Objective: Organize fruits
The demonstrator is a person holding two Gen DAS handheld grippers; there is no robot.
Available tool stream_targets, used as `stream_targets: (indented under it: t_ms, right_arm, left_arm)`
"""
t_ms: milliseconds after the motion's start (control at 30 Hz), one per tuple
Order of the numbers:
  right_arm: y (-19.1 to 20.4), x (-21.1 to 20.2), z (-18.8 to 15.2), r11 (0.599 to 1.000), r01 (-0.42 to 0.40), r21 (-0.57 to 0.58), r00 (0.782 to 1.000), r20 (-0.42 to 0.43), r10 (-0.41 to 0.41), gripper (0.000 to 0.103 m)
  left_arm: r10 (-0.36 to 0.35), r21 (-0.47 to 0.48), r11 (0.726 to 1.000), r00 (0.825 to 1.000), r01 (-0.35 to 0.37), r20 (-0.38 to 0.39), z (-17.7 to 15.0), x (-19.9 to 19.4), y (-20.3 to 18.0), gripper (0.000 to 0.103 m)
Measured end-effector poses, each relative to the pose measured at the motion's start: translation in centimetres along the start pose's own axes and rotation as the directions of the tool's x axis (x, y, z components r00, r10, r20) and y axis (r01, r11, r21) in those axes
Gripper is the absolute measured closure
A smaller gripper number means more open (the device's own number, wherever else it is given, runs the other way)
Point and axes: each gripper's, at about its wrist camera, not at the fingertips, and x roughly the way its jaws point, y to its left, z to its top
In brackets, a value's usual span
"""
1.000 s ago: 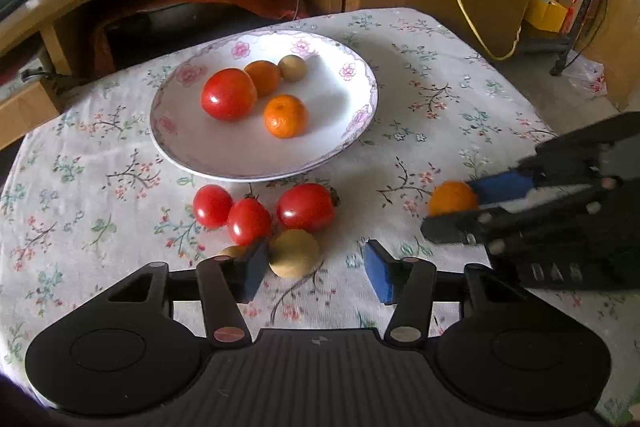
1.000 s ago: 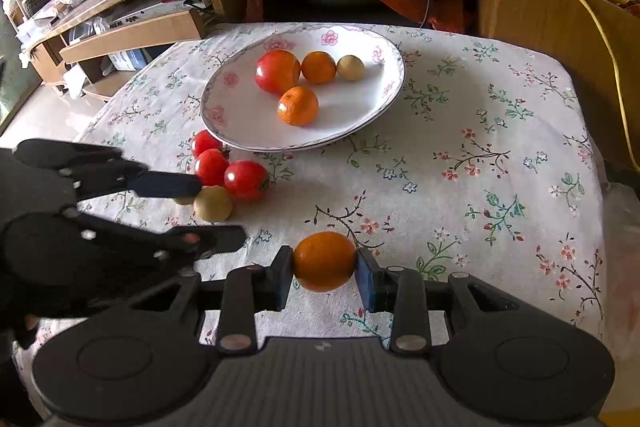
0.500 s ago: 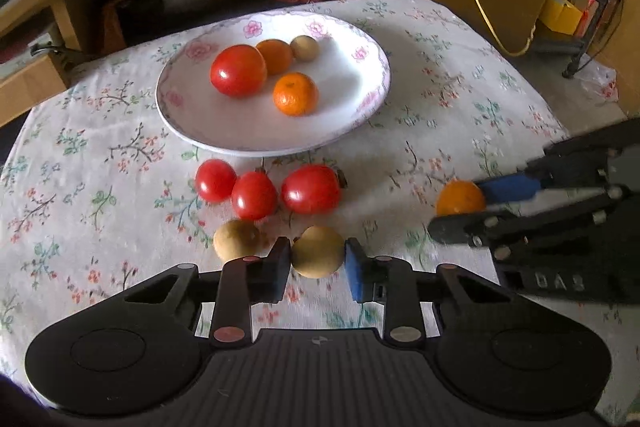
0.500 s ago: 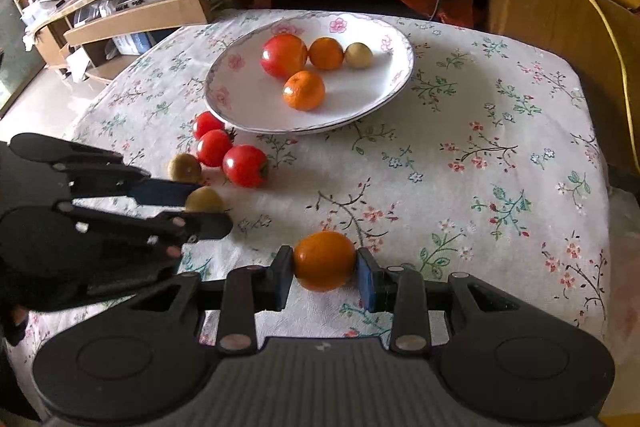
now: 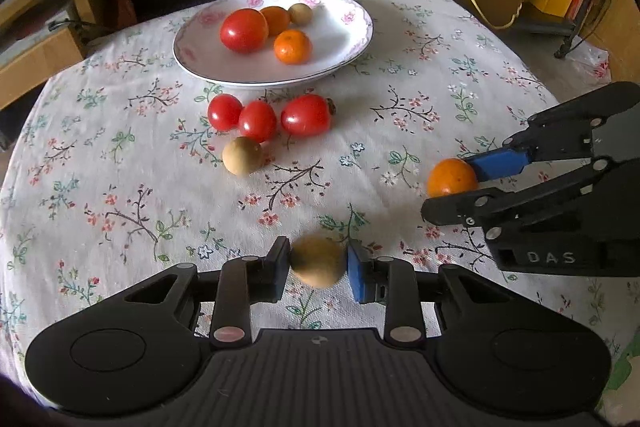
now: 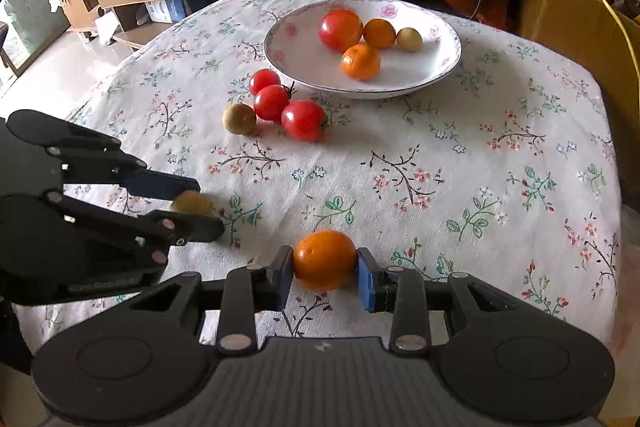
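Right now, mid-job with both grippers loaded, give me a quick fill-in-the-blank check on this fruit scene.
1. The left gripper is shut on a ____ round fruit.
2. The right gripper is shut on an ____.
3. The plate holds ____ fruits.
4. Beside the three loose tomatoes on the tablecloth lies ____ tan fruit.

Missing words: tan; orange; four; one

Table (image 5: 460, 39) draped in a white floral cloth (image 5: 120, 187); a white plate (image 5: 352, 43) with a pink flower rim sits toward the far side; near its front edge, three red tomatoes (image 5: 258, 121) lie in a touching row; a tan round fruit (image 5: 242, 155) lies against them.
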Motion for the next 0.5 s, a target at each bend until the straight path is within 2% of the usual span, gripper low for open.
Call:
stream_targets:
  t_ms: [100, 167, 267, 367, 500]
  right_arm:
    - [0.05, -0.02, -0.02, 1.0, 0.0, 0.001, 1.0, 0.002, 0.0, 0.068]
    - [0.0, -0.01, -0.04, 1.0, -0.006, -0.005, 1.0, 0.002, 0.006, 0.067]
    - [-0.19, -0.03, -0.12, 1.0, -0.015, 0.002, 1.0, 0.005, 0.015, 0.065]
    - [-0.23, -0.14, -0.15, 1.0, -0.025, -0.009, 1.0, 0.003, 0.025, 0.058]
    - [-0.25, -0.23, -0.25, 1.0, -0.019, -0.014, 1.0, -0.001, 0.019, 0.057]
  left_arm:
    - [0.01, 0.023, 1.0, 1.0, -0.01, 0.004, -0.15, -0.02, -0.36, 0.058]
    - [0.005, 0.031, 1.0, 1.0, -0.005, 0.006, -0.29, -0.03, -0.42, 0.047]
    - [0.004, 0.024, 1.0, 1.0, -0.004, 0.005, -0.48, -0.11, -0.13, 0.043]
    - [0.0, 0.014, 1.0, 1.0, 0.0, 0.007, -0.79, -0.33, 0.04, 0.037]
    - [0.013, 0.027, 1.0, 1.0, -0.013, 0.006, -0.9, -0.27, -0.4, 0.035]
